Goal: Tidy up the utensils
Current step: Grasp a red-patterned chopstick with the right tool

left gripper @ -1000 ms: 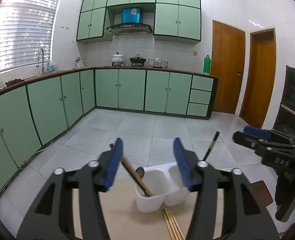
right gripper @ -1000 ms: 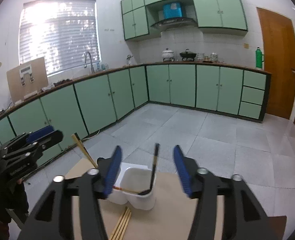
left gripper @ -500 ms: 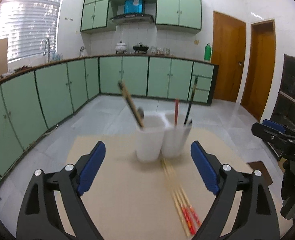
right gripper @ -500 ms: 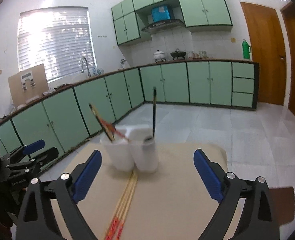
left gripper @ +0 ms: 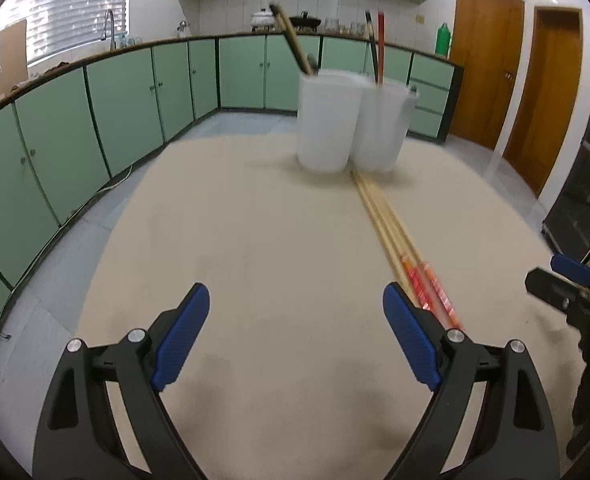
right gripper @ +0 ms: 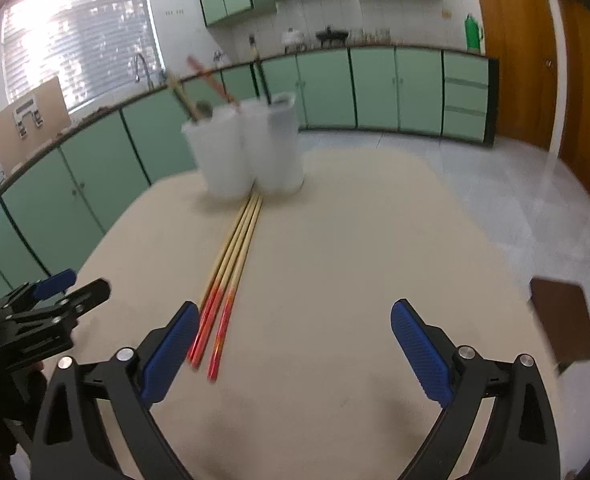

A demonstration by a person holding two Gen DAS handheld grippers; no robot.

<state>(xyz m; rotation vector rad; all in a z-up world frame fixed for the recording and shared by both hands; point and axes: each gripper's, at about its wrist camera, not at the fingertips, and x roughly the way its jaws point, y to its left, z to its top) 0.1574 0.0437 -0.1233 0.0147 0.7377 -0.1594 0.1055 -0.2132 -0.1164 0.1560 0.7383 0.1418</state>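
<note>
- Both sets of jaws spread wide w/ nothing between them; left black two-finger gripper with blue pads [left gripper: 295,336] & right black two-finger gripper with blue pads [right gripper: 293,350] both just been opening, left's has since levelled off
- Both hang over the beige flat tabletop [left gripper: 255,240], pointing down at a slant toward the far edge
- Bundle of long bamboo chopsticks with red-orange ends [right gripper: 231,264] lies flat on the top, approx. mid-table, red ends nearest the grippers, plain ends running up to the holder's base
- In left wrist view the red ends pass just beside the left gripper's right-hand pad [left gripper: 411,344]; in right wrist view they lie just beside the right gripper's left-hand pad [right gripper: 167,356]; can't tell if touching, looks apart
- White plastic two-compartment utensil holder [left gripper: 351,120] stands upright near the far edge of the top
- One compartment holds a tilted wooden-handled utensil [left gripper: 293,42]; other holds a red stick [left gripper: 380,46] & a dark stick [left gripper: 371,48], near upright
- Pics blurred, so finer detail of the utensils not readable
- Each gripper shows at the edge of the other's view, well apart from the holder
- Round the room: mint-green cabinets [left gripper: 135,96], brown wooden doors [left gripper: 487,64], window w/ blinds [right gripper: 79,40]
</note>
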